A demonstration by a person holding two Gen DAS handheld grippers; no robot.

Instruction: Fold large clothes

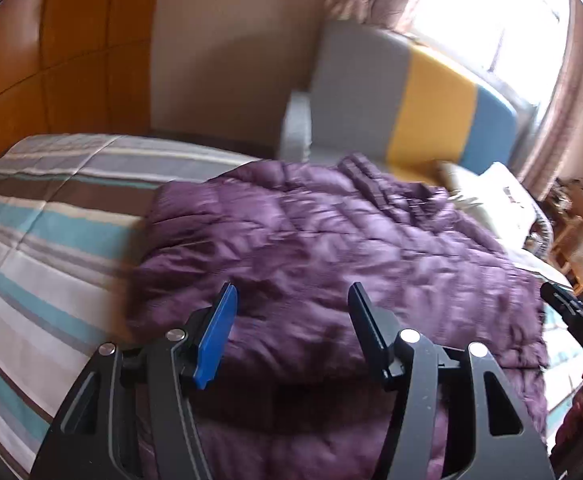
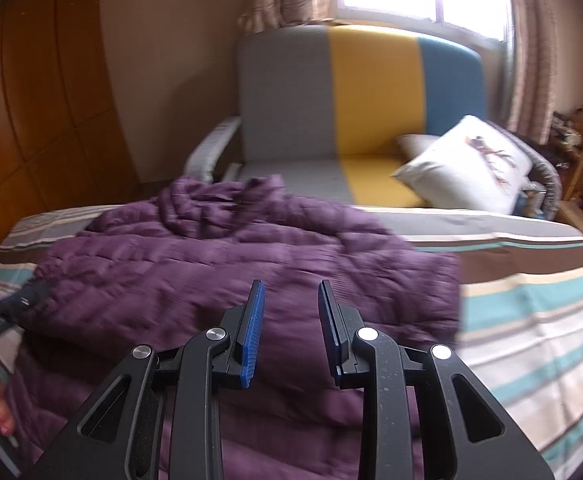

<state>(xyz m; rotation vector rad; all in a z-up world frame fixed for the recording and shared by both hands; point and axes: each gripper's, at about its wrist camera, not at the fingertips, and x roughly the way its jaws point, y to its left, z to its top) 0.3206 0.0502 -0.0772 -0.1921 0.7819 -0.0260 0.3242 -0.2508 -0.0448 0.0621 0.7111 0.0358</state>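
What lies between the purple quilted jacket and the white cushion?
In the right wrist view: striped bedspread, then the sofa's yellow seat, between jacket and cushion.

Purple jacket [image 2: 211,280] quilted cloth with slight sheen, striped bedspread [image 2: 531,312] matt woven cloth, wardrobe [image 2: 31,100] glossy wood, sofa [image 2: 291,100] matt coarse fabric, left gripper [image 1: 291,308] matt black plastic, bright metal rivets

Left tool [image 1: 291,300] tilts downward, jaws apart and empty; right tool [image 2: 290,292] likewise, gap narrower.

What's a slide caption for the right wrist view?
Open right gripper above purple quilted jacket on striped bedspread.
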